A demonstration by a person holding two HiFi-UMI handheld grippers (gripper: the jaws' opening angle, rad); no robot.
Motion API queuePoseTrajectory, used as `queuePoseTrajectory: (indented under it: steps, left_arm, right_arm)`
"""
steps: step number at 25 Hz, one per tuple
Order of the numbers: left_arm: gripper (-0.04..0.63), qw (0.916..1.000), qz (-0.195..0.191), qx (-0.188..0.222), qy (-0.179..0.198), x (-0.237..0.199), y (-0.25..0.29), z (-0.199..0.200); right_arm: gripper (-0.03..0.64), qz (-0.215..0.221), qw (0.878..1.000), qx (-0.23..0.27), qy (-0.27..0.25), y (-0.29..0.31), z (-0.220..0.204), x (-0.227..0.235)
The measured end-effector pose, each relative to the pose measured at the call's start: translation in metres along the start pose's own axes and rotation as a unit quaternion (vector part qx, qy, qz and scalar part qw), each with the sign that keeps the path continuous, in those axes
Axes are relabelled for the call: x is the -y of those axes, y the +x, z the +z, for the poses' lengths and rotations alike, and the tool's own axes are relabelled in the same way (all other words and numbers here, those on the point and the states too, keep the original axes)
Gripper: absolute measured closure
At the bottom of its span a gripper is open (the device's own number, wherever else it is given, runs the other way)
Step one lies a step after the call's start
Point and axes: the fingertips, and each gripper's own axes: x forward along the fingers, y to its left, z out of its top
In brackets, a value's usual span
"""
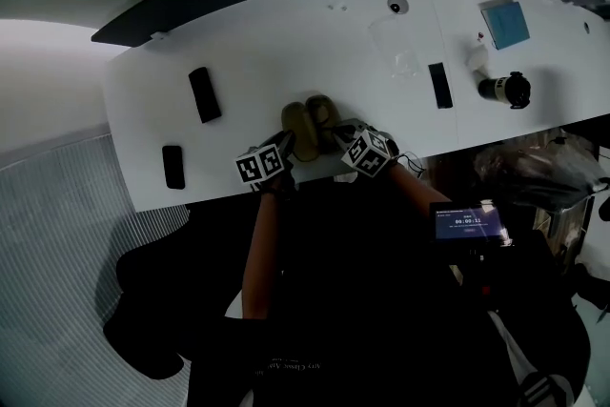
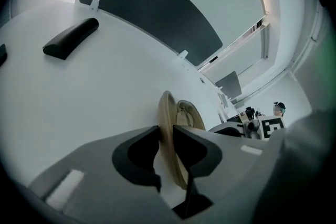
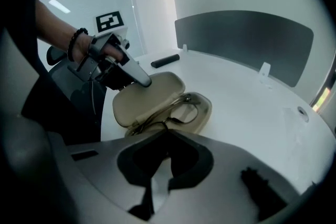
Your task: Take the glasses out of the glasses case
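Now the tan glasses case (image 1: pixel 310 124) lies open near the front edge of the white table (image 1: pixel 286 43), straight ahead of the person and between the two grippers. Its lid (image 2: pixel 167 110) stands up on edge beside the base (image 3: pixel 203 113). The glasses (image 3: pixel 185 106) lie folded in the base, thin dark frame uppermost.

The left gripper (image 2: pixel 166 134) comes at the case from the person's left. Its jaws are narrow and clamped on the lid, one dark pad pressed to each face of the tan shell. From the right gripper view the same grip shows from the other side, with the left gripper's fingers (image 3: pixel 137 78) on the lid's top edge and the hand (image 3: pixel 86 50) behind them.

The right gripper (image 3: pixel 165 134) points steeply down at the near rim of the base, jaws brought fully together. Its tips sit right at the spot where the frame runs toward that rim. The tips may be touching the wire, but the view is too dark there to tell whether they pinch it.

Farther off on the table, well apart from the case, lie a black oblong object (image 1: pixel 203 93) to the left, a second dark one (image 1: pixel 172 165) nearer the front edge, and a dark bottle (image 1: pixel 505 89) on its side far to the right.
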Motion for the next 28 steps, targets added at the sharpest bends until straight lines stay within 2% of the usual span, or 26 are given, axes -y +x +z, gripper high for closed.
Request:
queuePoseTrajectory:
  steps: [5, 10, 11, 13, 15, 19, 23, 28]
  left_arm:
    - [0.506, 0.9984, -0.028, 0.010, -0.048, -0.011, 0.000, -0.007]
    - [0.503, 0.9986, -0.016, 0.021, -0.045, -0.003, -0.004, -0.007]
    - [0.502, 0.9984, -0.017, 0.026, -0.048, 0.001, -0.005, -0.006]
    - [0.499, 0.9969, -0.020, 0.039, -0.065, 0.006, -0.006, -0.005]
    - [0.499, 0.9952, -0.020, 0.050, -0.081, 0.006, -0.007, -0.005]
    - [0.502, 0.9939, -0.020, 0.049, -0.097, 0.000, -0.006, -0.008]
    - [0.503, 0.9943, -0.028, 0.037, -0.096, 0.000, -0.007, -0.014]
    - [0.500, 0.9949, -0.034, 0.031, -0.089, 0.008, -0.012, -0.013]
  right_arm:
    - [0.609, -0.022, 0.999, -0.003, 0.024, -0.003, 0.007, 0.005]
    - [0.607, -0.072, 0.996, -0.016, 0.051, -0.016, 0.028, 0.012]
    - [0.594, -0.079, 0.995, -0.023, 0.052, -0.018, 0.031, 0.011]
    - [0.510, -0.086, 0.994, -0.040, 0.060, -0.019, 0.037, 0.005]
    - [0.492, -0.080, 0.991, -0.055, 0.090, -0.018, 0.039, -0.004]
    - [0.492, -0.038, 0.980, -0.081, 0.177, 0.004, 0.036, -0.024]
    - [0.492, -0.038, 0.972, -0.120, 0.199, 0.021, 0.017, -0.027]
    - [0.492, -0.045, 0.962, -0.121, 0.241, 0.021, 0.018, -0.021]
